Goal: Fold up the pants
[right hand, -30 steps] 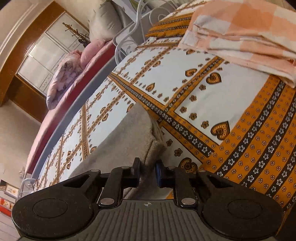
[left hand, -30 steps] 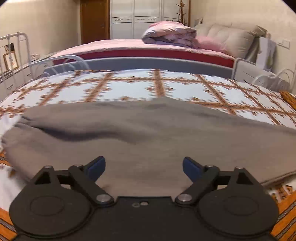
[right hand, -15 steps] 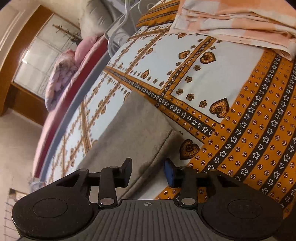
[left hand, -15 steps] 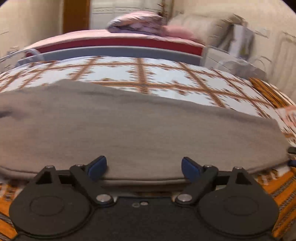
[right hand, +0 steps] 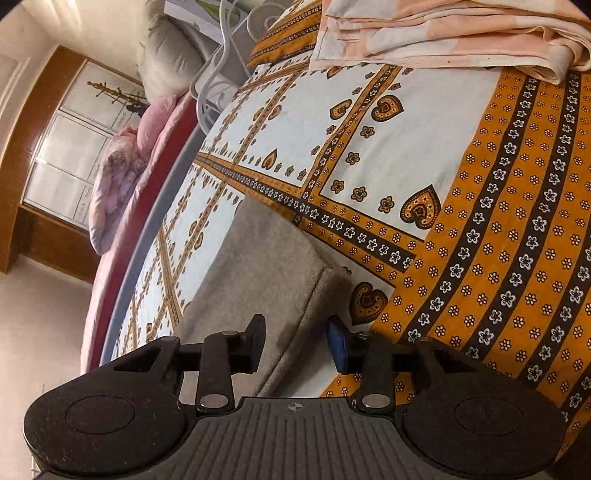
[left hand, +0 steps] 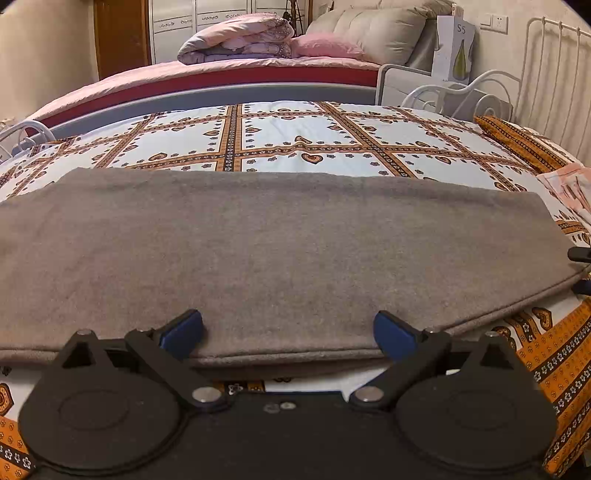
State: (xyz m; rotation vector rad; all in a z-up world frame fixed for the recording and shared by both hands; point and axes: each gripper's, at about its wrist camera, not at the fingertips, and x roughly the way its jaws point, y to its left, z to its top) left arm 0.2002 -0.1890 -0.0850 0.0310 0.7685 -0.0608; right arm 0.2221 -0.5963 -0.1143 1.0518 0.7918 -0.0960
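Note:
The grey pants (left hand: 280,251) lie flat in a long folded band across the patterned bedspread (left hand: 295,147). My left gripper (left hand: 288,332) is open, its blue-padded fingers spread wide just over the pants' near edge. The right gripper's fingertips (left hand: 580,254) show at the right edge of the left wrist view, by the pants' right end. In the right wrist view my right gripper (right hand: 295,343) is open, its jaws either side of the pants' end corner (right hand: 280,273) without pinching it.
A folded peach checked cloth (right hand: 443,33) lies on the bedspread (right hand: 517,221) to the right. A white metal bed frame (left hand: 480,92) and a second bed with a pink quilt (left hand: 236,40) stand behind.
My right gripper opened and let go of the pants' end, which now lies flat. My left gripper shifted right along the near edge, still open, and the pants now lie smooth.

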